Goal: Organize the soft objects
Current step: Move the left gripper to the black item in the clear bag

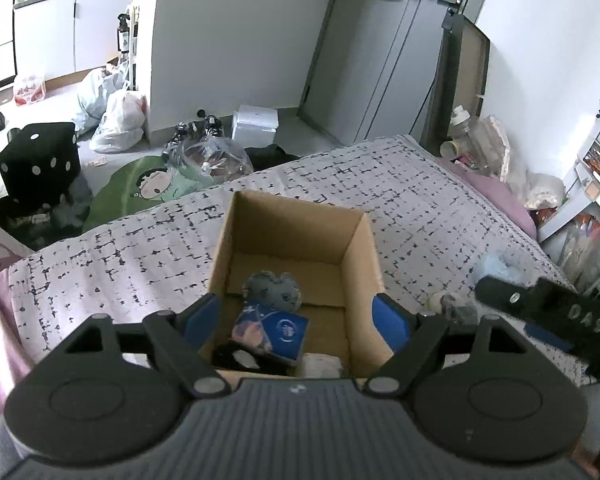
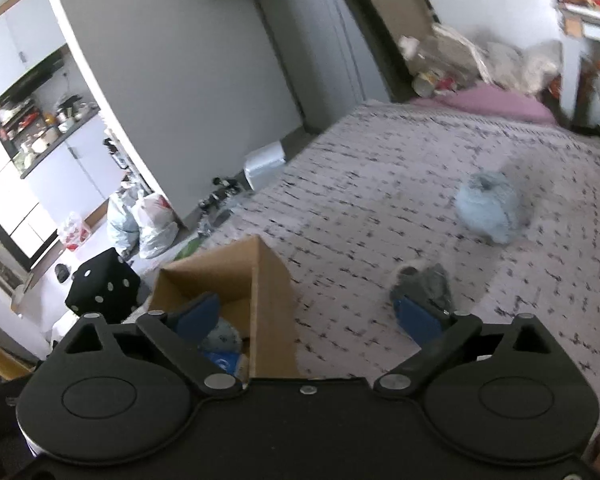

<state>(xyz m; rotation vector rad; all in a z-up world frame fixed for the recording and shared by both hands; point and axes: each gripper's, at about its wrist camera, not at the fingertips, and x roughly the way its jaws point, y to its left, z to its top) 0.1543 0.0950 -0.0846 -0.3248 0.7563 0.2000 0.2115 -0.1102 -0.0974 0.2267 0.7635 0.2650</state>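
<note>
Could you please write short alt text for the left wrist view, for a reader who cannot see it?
The open left gripper hovers over a cardboard box on a patterned bedspread; inside lie a grey heart-shaped plush and a blue cube. The right gripper shows at the right edge.

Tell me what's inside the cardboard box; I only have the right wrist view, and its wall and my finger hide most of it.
Observer: Four soft items sit at the near end of the cardboard box: a grey heart plush, a blue cube, a black piece with a white patch, and a white bundle.
Operator: Any room for more?
Observer: Yes, the far half of the box shows bare cardboard.
Operator: Is the left gripper carrying anything?
Observer: No, the left gripper hangs open above the box, with nothing between its fingers.
</note>
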